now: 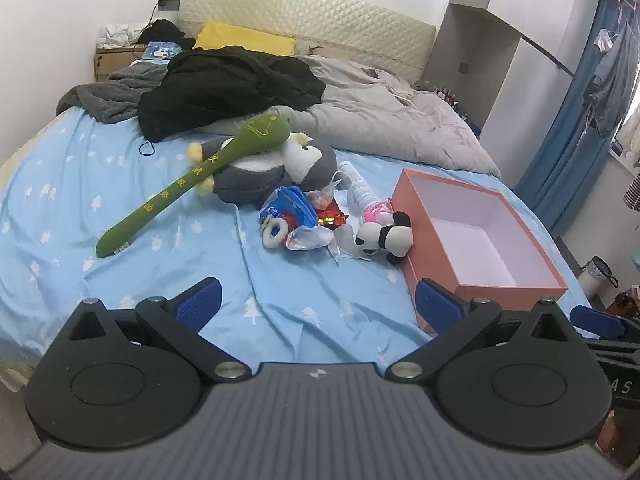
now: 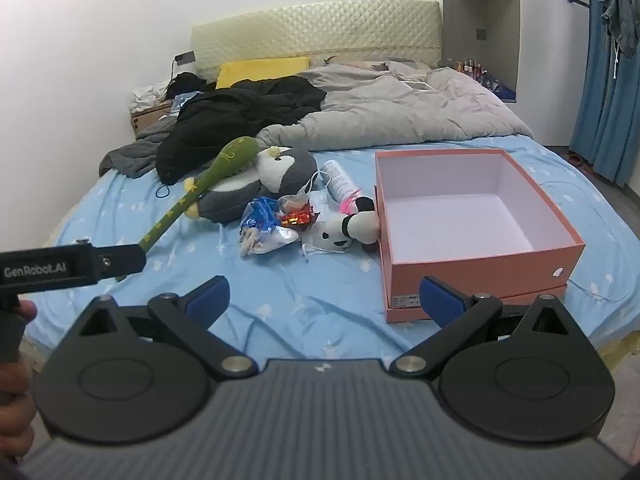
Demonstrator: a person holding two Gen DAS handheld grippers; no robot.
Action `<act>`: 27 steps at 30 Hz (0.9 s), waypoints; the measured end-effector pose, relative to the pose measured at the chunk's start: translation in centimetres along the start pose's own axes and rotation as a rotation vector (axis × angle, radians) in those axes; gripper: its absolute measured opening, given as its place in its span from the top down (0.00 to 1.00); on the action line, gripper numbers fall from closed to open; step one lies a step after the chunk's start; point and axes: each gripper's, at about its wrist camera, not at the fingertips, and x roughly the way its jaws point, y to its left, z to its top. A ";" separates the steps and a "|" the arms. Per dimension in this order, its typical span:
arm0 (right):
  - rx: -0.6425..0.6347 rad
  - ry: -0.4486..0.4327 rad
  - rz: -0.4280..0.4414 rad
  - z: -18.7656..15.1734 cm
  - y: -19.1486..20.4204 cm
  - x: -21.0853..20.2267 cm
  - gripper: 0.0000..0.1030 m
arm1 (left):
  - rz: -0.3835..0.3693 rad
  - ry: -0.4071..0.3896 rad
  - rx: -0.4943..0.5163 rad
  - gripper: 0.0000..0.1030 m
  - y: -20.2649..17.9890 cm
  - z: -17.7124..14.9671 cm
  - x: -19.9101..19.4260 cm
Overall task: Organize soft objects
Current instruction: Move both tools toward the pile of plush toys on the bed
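Your left gripper and your right gripper both hover over the near edge of the bed, each with its blue-padded fingers spread wide apart and holding nothing. Just past your right gripper, toward the bed's right edge, the open pink box sits on the blue sheet, its white inside bare. The small panda plush lies against the box's left wall. Left of the panda is a heap of crinkled plastic wrappers, and behind it a white bottle lies on its side. Farther in, near the middle of the bed, the grey penguin plush lies on its back, with the long green plush stick slanting across it toward the left edge. Beyond them, a black garment and a grey duvet are bunched toward the headboard.
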 end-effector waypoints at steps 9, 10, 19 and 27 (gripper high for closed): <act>-0.001 -0.031 0.005 -0.9 0.4 -1.0 0.00 | -0.024 -0.031 0.002 0.00 0.8 0.0 -2.0; -0.008 -0.024 0.006 -0.8 0.5 -1.0 0.00 | -0.017 -0.031 0.003 0.00 1.1 -0.1 -2.3; -0.002 -0.022 0.005 -0.4 0.5 -1.0 0.00 | 0.019 -0.007 0.021 0.00 0.1 0.1 -1.2; -0.010 -0.019 0.003 -0.8 0.7 -0.9 0.00 | 0.020 0.004 0.021 0.00 0.1 -0.2 -0.8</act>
